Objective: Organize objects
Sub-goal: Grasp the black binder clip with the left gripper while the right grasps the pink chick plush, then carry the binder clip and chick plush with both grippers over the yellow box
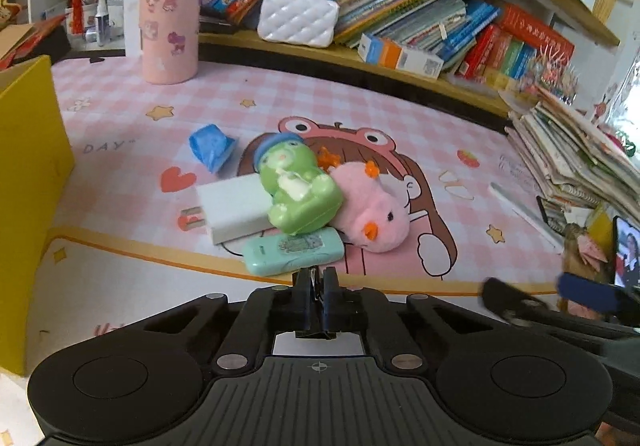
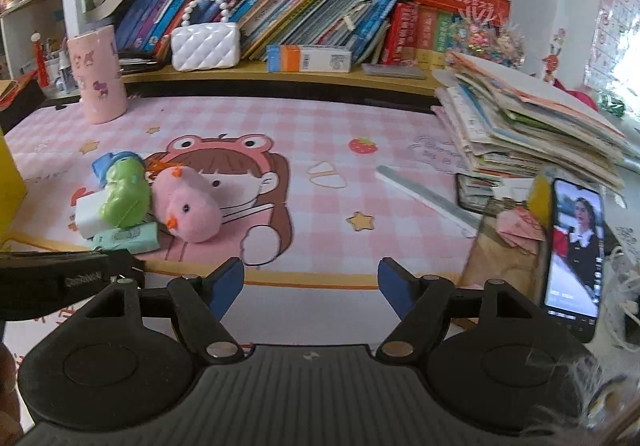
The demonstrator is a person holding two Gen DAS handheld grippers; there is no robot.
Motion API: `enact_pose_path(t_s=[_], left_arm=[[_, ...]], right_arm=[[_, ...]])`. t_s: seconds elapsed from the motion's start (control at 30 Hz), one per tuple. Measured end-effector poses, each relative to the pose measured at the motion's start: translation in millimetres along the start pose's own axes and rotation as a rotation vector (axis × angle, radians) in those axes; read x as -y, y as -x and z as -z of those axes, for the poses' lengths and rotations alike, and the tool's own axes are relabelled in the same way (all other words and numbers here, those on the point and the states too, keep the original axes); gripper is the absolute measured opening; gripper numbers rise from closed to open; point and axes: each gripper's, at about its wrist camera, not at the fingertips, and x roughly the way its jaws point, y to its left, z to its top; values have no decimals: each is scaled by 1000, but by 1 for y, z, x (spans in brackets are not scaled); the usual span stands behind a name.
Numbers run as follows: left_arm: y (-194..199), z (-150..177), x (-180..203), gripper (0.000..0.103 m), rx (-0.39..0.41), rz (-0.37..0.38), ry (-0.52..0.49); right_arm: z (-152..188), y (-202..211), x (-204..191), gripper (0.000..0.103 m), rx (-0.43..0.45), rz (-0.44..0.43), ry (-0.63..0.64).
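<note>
Just ahead of the left gripper [image 1: 317,278] a soap case [image 1: 294,251] lies on the worktop [image 1: 360,114]; a frog toy [image 1: 298,188] rests on it, charger [image 1: 232,208] left, plush chick [image 1: 368,206] right.

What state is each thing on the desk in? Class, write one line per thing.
left gripper: fingers shut, something thin and dark pinched between them, unidentifiable.
right gripper: fingers open, empty.
green frog toy: lying atop the white block.
pink plush chick: on its side.
phone: propped upright, screen lit.
white handbag: closed, upright.
</note>
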Motion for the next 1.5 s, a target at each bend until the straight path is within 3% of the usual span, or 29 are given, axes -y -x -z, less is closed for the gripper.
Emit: enact_pose_path(t_s=[0.37, 0.43, 0.6, 0.7, 0.73, 1.03, 1.27, 1.5], left_arm=[[57, 5, -41, 0, 17, -60, 72], [67, 7, -46, 0, 22, -74, 81], [80, 9, -50, 0, 35, -89, 89], [85, 8, -50, 0, 45, -90, 90], [86, 7, -50, 0, 47, -88, 91], [93, 6, -52, 0, 62, -34, 87], [99, 17, -51, 0, 39, 53, 68], [116, 35, -60, 0, 30, 149, 59]], right_arm=[[-23, -50, -46, 82, 12, -134, 131], [-27, -63, -57, 73, 17, -136, 166], [-38, -90, -72, 65, -5, -186, 189], [-41, -105, -75, 44, -48, -227, 193], [-42, -106, -74, 44, -53, -230, 182], [-35, -52, -41, 44, 16, -186, 40], [-9, 8, -31, 44, -6, -170, -26], [26, 64, -41, 44, 32, -114, -73]])
